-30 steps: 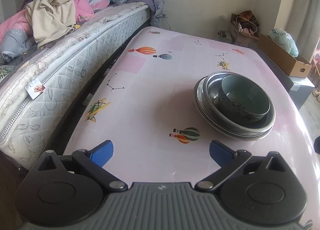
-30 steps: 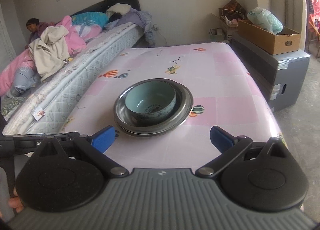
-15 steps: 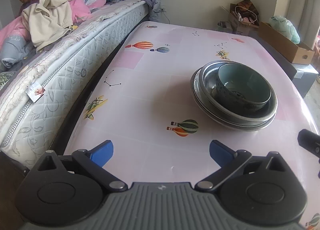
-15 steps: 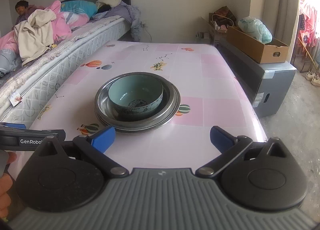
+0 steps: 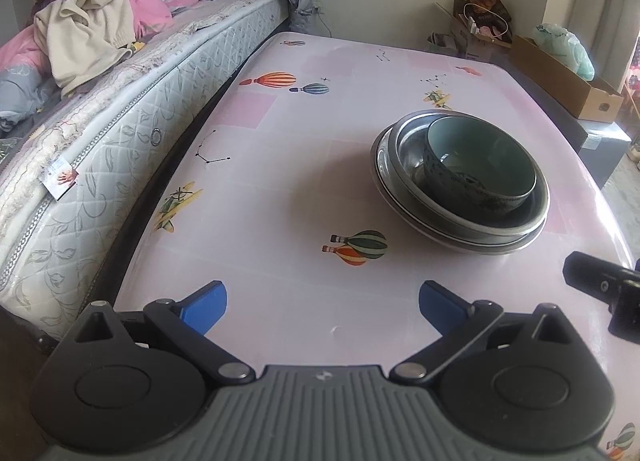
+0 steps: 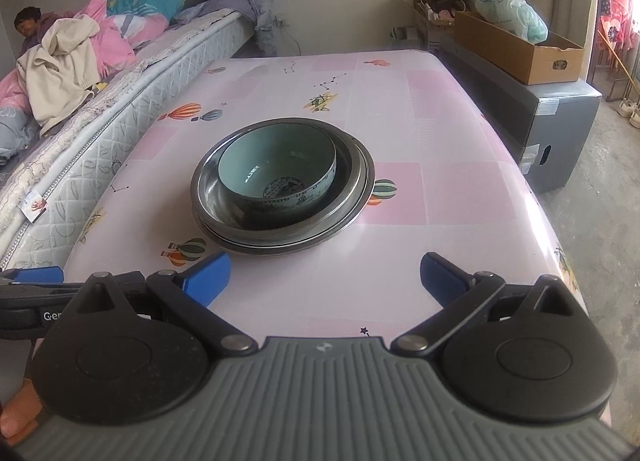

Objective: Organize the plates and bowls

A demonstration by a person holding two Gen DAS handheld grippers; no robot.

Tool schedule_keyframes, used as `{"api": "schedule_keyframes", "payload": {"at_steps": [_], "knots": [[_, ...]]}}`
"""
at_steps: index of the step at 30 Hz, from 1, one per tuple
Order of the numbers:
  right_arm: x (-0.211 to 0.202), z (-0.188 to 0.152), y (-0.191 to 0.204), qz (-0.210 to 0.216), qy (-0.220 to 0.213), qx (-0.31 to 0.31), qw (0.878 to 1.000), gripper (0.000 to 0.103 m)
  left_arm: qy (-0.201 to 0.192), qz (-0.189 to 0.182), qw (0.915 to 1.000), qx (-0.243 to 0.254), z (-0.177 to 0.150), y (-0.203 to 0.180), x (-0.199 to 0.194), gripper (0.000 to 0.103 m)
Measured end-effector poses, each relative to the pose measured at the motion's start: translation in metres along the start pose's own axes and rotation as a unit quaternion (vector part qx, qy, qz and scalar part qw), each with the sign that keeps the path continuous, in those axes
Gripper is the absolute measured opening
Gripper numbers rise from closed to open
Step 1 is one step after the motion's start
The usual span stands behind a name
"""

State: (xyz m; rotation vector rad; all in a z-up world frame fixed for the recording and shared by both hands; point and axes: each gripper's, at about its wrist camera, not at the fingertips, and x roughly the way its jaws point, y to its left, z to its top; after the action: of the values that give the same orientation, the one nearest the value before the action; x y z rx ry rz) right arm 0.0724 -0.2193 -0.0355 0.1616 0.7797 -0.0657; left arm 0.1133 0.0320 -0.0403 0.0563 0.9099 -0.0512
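Right wrist view catches "Ge" in white letters on the left gripper (image 6: 32,281) at the lower left edge; the rest is cut off. Both tools sit low over the pink table (image 6: 452,181), fingers spread, gripping nothing. The right gripper (image 6: 325,275) faces the ceramic bowl (image 6: 276,165) nested in stacked metal plates (image 6: 356,197), mid-frame.

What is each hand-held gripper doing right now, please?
Left hand-held gripper: open, holding nothing, above the table.
Right hand-held gripper: open, holding nothing, short of the stacked bowl.
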Motion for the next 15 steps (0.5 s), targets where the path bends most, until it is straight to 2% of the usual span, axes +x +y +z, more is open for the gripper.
{"api": "schedule_keyframes", "payload": {"at_steps": [15], "knots": [[0.0007,0.0007,-0.0036,-0.001,0.005,0.0,1.0,0.102,0.004,-0.004,1.0,0.0,0.0015,-0.0038,0.0008,0.103]]}}
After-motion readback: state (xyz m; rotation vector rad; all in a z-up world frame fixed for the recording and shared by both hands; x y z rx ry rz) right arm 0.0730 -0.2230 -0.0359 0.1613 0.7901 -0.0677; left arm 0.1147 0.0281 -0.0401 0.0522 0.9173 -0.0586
